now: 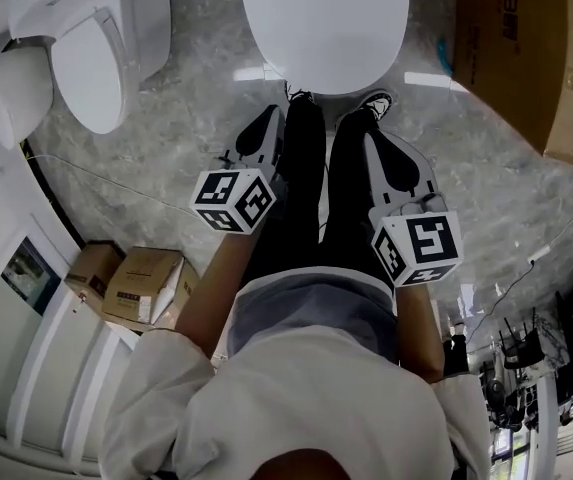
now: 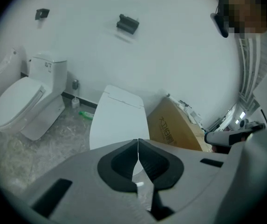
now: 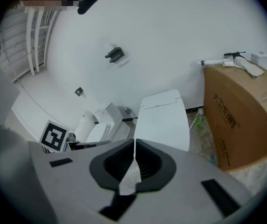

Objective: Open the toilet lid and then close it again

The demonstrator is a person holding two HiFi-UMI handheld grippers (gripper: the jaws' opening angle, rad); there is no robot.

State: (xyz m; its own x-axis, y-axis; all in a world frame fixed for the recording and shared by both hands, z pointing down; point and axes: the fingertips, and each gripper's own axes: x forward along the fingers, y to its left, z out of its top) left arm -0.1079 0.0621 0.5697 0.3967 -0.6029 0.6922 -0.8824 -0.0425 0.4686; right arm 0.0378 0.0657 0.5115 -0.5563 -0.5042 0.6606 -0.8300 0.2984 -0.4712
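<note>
Since the white oval plastic toilet lid (image 1: 321, 18) is lying flat and shut over the bowl at the top middle of the head view, there's nothing here that shows the job as underway. It could be that I haven't started, or that the lid has gone up and come back down. A closed lid looks the same either way, so I'm not gonna pretend I know.

My left tool (image 1: 274, 118) and right tool (image 1: 371, 136) sit mid-frame over my legs, both pointing toward the lid but well short of it, touching nothing. In the left gripper view, the left tool (image 2: 138, 141) has its jaws pressed together with nothing between them. The right tool (image 3: 134, 141) is the same, closed and empty, and the lid (image 3: 163, 120) sits just above its tips in the frame.

If this is the start, I reckon everything's left: get under the front edge, lift, then lower it.
</note>
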